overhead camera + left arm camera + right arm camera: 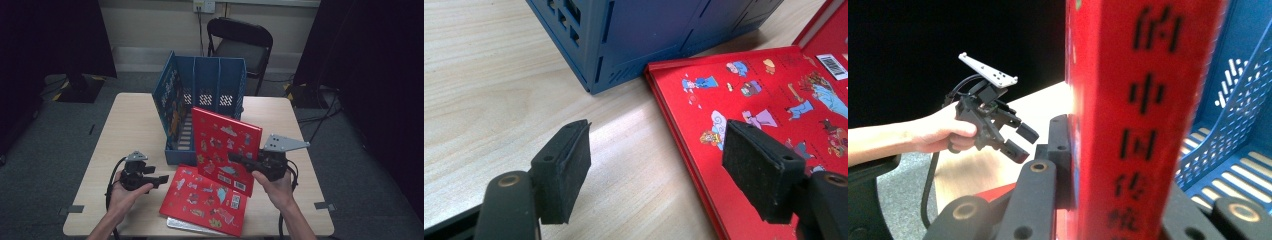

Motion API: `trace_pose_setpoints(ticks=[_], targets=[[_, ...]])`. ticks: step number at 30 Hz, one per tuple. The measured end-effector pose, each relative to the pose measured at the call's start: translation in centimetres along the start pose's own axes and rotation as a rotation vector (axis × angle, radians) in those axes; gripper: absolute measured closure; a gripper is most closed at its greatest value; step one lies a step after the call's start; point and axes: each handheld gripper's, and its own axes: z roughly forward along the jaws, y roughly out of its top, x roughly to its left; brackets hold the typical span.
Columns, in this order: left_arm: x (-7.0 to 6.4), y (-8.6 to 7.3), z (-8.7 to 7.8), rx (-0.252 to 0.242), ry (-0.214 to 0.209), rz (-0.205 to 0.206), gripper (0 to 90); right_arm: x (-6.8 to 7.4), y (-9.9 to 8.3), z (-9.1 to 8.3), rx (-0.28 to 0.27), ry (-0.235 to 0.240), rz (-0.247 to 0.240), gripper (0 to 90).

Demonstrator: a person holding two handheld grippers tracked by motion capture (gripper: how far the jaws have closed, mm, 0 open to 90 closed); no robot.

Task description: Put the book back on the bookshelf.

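The right tongs [234, 157] clamp a red hardcover picture book [225, 148] upright at frame centre, ready for the blue plastic file rack [200, 95] behind. Left tongs [161, 180] hover wide open, empty, lower left.

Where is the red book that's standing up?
In the high view, the upright red book is right of the table's middle, clamped in the right tongs, just in front of the blue file rack.
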Motion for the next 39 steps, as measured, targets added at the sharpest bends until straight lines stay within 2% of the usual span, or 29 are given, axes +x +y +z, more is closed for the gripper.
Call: trace_pose_setpoints(ticks=[13, 19, 24, 32, 39], targets=[[0.1, 0.0, 0.0, -0.002, 0.0, -0.006, 27.5, -1.3, 1.8, 0.9, -0.009, -0.051, 0.009, 80.4], [0.1, 0.0, -0.1, -0.001, 0.0, -0.005, 27.5, -1.9, 2.7, 1.7, -0.017, -0.104, 0.003, 80.4], [0.1, 0.0, -0.1, -0.001, 0.0, -0.004, 27.5, -2.3, 3.1, 2.4, -0.032, -0.107, 0.02, 80.4], [0.1, 0.0, -0.1, -0.001, 0.0, -0.005, 27.5, -2.1, 4.1, 2.5, -0.042, -0.11, -0.003, 80.4], [0.1, 0.0, -0.1, -0.003, 0.003, -0.008, 27.5, -2.9, 4.8, 3.4, -0.059, -0.167, 0.002, 80.4]])
